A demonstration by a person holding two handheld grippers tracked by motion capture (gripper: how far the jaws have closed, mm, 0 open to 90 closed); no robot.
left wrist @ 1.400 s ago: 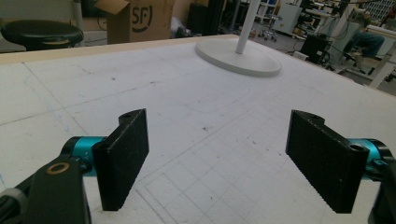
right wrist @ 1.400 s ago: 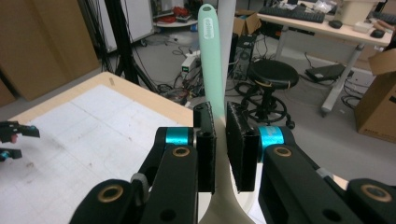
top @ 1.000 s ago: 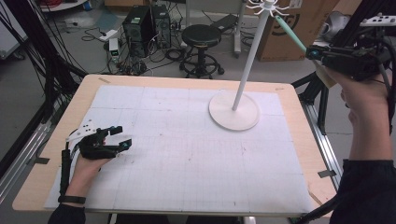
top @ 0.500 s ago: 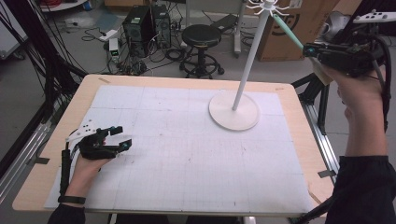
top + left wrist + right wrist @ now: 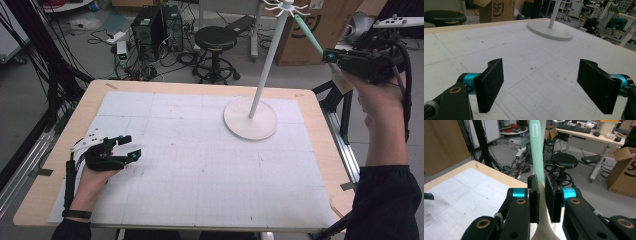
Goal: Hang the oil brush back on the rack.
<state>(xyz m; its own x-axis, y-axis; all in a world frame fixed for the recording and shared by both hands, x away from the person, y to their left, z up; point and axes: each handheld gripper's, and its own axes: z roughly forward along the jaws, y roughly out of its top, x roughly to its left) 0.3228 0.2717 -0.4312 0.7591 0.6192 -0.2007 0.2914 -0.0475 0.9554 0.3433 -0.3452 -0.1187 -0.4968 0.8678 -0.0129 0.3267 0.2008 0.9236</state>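
Now — left gripper (image 5: 127,148) spread | right gripper (image 5: 542,198) pinching one mint-green utensil (image 5: 536,150); one stand (image 5: 250,117)

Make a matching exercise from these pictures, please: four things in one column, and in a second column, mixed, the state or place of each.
Things
1. left tool
2. right tool
3. white stand
4. black stool

States or places
A. on the floor beyond the table
B. raised at the table's right, shut on a pale green handle
C. open, low over the white mat, holding nothing
D. upright on the mat, round base at the far right

Pairs: 1-C, 2-B, 3-D, 4-A
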